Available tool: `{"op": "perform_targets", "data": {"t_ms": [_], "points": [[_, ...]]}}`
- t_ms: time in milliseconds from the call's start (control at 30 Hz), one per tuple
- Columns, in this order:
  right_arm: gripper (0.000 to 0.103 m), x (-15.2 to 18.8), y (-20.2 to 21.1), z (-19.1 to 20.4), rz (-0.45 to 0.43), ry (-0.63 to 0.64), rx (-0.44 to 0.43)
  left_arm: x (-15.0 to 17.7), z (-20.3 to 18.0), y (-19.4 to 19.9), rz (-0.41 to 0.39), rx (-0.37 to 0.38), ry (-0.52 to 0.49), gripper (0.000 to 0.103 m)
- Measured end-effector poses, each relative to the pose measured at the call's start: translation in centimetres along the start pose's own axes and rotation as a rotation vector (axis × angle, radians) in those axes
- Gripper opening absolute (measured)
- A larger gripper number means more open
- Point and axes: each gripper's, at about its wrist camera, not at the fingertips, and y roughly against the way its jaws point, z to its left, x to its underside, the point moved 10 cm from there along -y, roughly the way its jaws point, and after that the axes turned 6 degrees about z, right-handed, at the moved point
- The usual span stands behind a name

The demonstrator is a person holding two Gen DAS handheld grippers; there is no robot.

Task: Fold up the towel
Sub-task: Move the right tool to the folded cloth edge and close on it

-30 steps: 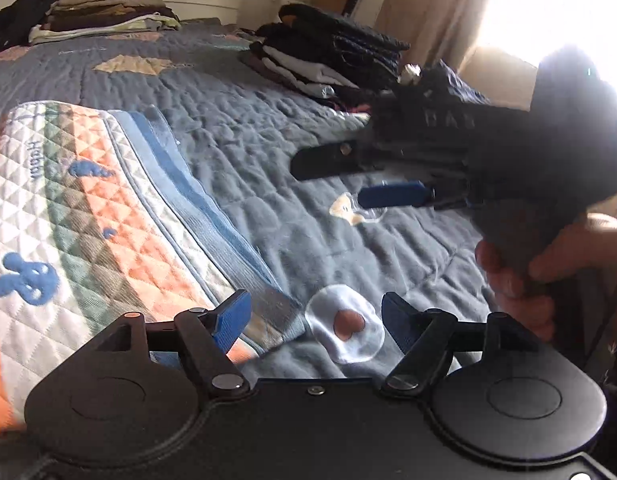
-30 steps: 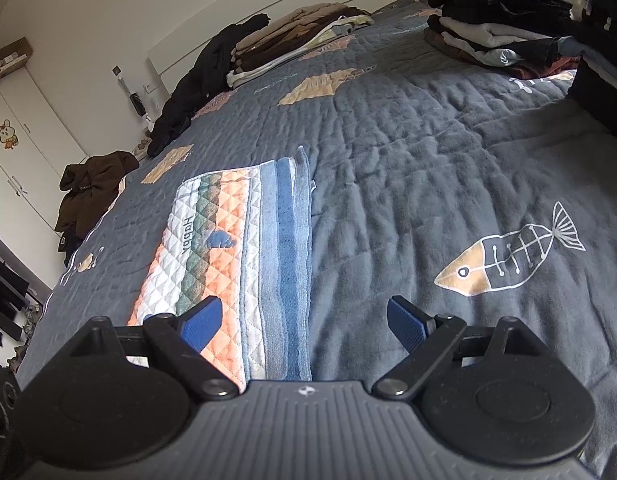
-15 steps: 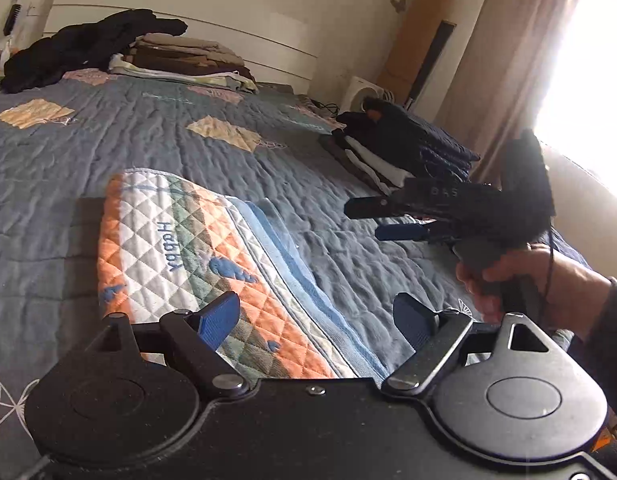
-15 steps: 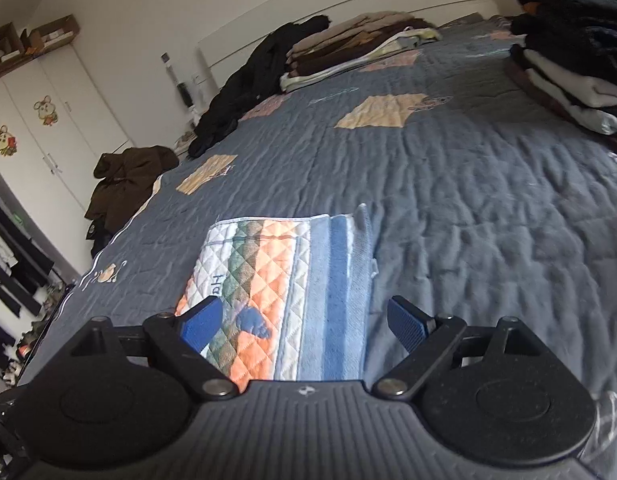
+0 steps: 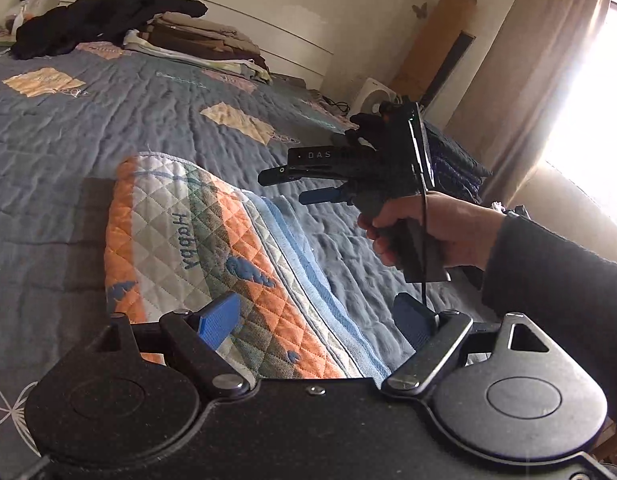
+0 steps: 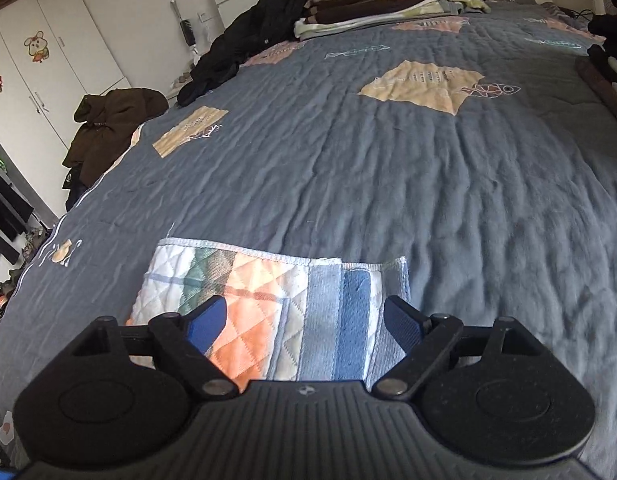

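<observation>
The towel (image 5: 212, 240) lies flat on the bedspread (image 6: 388, 168) as a narrow layered strip, its blue edges stacked along one side, so it appears already doubled over, though whether further folds are due cannot be settled. The left gripper (image 5: 320, 320) hangs above the near end, fingers spread wide and empty. The right gripper (image 6: 304, 320), held in a hand (image 5: 424, 232), is likewise wide apart, holding nothing, above the far end.

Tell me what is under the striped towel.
The towel lies flat on the grey-blue bedspread, which shows all around it. Whatever is directly beneath is covered. Both open claws, left and right, hold nothing.
</observation>
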Motion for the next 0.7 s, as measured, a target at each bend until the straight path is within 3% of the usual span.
{"op": "perform_targets", "data": {"t_ms": [333,433,533,700], "points": [[0.078,-0.9,-4.8,-0.7,0.074,-0.028,0.015,-0.1,0.0,0.3,-0.004,0.000,0.007,0.083],[0.064,-0.9,-5.2,-0.8,0.066,-0.032,0.032,-0.2,-0.3,0.3,-0.007,0.008,0.005,0.084],[0.062,-1.3,-5.0,-0.8,0.042,-0.032,0.032,-0.2,-0.5,0.4,-0.010,0.010,0.006,0.084],[0.053,-1.1,-5.7,-1.0,0.086,-0.021,0.051,-0.3,-0.3,0.4,-0.014,0.004,0.014,0.085]]}}
